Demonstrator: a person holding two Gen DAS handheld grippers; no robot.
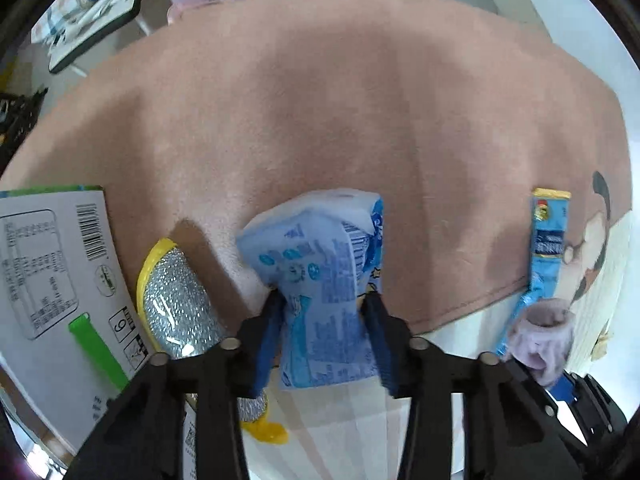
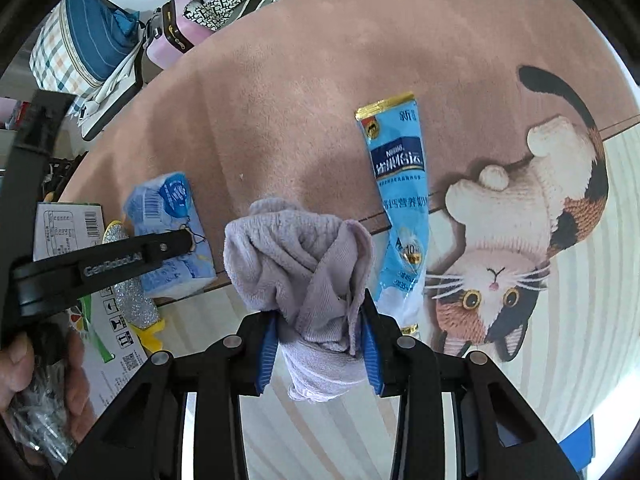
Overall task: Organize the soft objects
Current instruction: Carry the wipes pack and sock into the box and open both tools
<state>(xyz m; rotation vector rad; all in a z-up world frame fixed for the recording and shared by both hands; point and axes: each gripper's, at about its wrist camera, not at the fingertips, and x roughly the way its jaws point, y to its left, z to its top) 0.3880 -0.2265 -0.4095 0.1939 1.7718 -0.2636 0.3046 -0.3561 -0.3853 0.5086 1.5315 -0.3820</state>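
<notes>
My left gripper [image 1: 324, 300] is shut on a light blue tissue pack [image 1: 328, 276] and holds it above the pink rug's near edge; the pack also shows in the right wrist view [image 2: 172, 232]. My right gripper [image 2: 320, 312] is shut on a bunched lilac cloth [image 2: 304, 264], which also shows at the right of the left wrist view [image 1: 540, 340]. A long blue milk-powder sachet [image 2: 400, 216] lies flat on the rug just right of the cloth; it also shows in the left wrist view [image 1: 544, 248].
A silver glitter scrubber with yellow trim [image 1: 176, 300] lies left of the tissue pack, next to a white cardboard box [image 1: 48, 272]. The pink rug [image 1: 320, 100] has a cat picture [image 2: 520, 240] at the right. Bags and a pink case [image 2: 172, 36] stand beyond the rug.
</notes>
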